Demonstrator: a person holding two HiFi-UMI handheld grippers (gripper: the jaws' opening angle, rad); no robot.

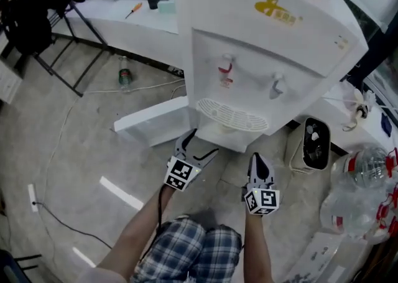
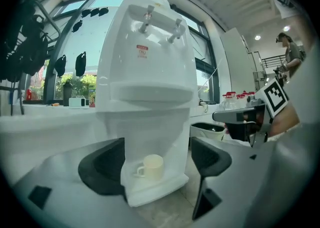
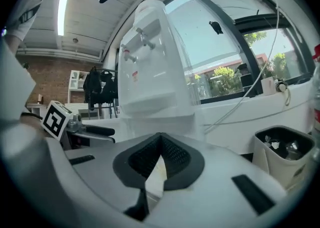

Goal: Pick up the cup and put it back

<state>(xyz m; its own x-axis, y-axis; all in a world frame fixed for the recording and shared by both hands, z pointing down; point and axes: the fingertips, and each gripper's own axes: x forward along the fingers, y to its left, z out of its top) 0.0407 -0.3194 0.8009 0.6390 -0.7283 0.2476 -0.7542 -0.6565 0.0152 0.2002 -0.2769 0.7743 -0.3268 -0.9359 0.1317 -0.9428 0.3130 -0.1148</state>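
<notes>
A cream cup (image 2: 152, 167) with its handle to the left stands in the low alcove of a white water dispenser (image 1: 261, 45). In the left gripper view it sits ahead of my left gripper (image 2: 157, 168), framed between the wide-apart jaws and not touched; that gripper is open. From the head view the cup is hidden under the dispenser's drip tray (image 1: 231, 115). My left gripper (image 1: 189, 143) points at the dispenser's foot. My right gripper (image 1: 259, 162) hangs beside it, a little further back. In its own view the right gripper (image 3: 160, 159) is shut with nothing held.
A small bin (image 1: 316, 143) stands right of the dispenser, with clear plastic bottles (image 1: 364, 176) beyond it. A white board (image 1: 149, 123) lies on the floor at the left, near a bottle (image 1: 125, 76) and cables. A black stand (image 1: 59, 45) is at far left.
</notes>
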